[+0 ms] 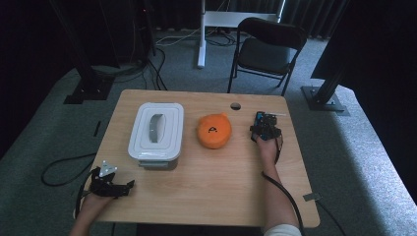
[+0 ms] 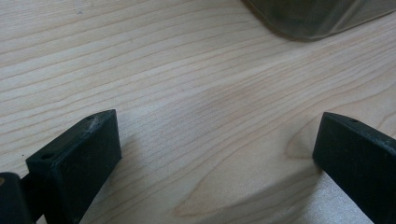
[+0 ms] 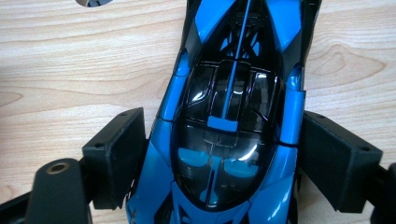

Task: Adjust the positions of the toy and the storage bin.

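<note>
— Since the right claw [image 1: 266, 129] and its hand cover most of the blue toy car [image 1: 265, 120] in the high view, how much of it can you make out?

— Little there. In the right gripper view the car [image 3: 233, 116] is cut off at the top and bottom edges, so neither end shows whole.

— And the containers?

— One white lidded box [image 1: 156, 130] stands toward the table's [image 1: 211, 182] left edge, lid on, so its contents are hidden. An orange round thing [image 1: 214, 130] lies near the middle; I cannot tell what it is.

— The right claw's state?

— Wide apart, a jaw along each flank of the car. The pads look close against the bodywork, but whether they press I cannot tell. The car sits on the table near the right edge, toward the far corner.

— The left one?

— The left claw [image 1: 129, 186], by the near left corner, is released: jaws wide [image 2: 217, 154], bare wood between them, a corner of the box just beyond.
</note>
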Available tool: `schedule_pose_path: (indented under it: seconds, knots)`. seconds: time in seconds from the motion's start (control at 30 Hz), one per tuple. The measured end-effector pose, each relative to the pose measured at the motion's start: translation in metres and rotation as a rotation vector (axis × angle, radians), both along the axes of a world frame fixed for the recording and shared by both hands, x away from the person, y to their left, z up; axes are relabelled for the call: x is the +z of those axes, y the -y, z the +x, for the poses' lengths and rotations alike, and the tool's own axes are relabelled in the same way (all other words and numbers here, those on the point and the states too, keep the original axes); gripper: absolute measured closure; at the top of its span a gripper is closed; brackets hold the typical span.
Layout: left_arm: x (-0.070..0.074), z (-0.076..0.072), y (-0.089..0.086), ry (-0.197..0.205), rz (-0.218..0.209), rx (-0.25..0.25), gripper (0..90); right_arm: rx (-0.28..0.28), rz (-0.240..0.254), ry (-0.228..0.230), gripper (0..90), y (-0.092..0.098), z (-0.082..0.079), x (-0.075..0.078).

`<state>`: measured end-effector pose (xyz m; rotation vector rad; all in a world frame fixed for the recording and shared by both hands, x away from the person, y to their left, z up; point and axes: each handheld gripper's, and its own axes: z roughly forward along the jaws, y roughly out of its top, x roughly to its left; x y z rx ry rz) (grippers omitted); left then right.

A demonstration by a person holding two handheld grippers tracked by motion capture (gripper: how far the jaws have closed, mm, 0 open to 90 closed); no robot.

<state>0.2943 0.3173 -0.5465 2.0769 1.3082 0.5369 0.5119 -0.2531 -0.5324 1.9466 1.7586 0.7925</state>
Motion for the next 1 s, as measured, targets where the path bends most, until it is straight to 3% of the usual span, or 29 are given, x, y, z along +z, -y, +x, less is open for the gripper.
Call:
schedule_pose_path:
  seconds: [0.23,0.6,0.87,1.0]
  knots:
    - [0.000,0.000,0.000,0.000,0.000,0.000,1.4,-0.003,-0.026,0.000,23.4,-0.004,-0.003,0.003]
    - [0.000,0.000,0.000,0.000,0.000,0.000,1.4,0.049,-0.022,-0.011,23.7,0.003,-0.011,0.007]
    - [0.000,0.000,0.000,0.000,0.000,0.000,1.4,0.066,-0.010,0.027,23.7,0.009,-0.023,0.019]
    - [0.000,0.000,0.000,0.000,0.000,0.000,1.4,0.097,-0.028,0.049,23.8,0.011,-0.031,0.030]
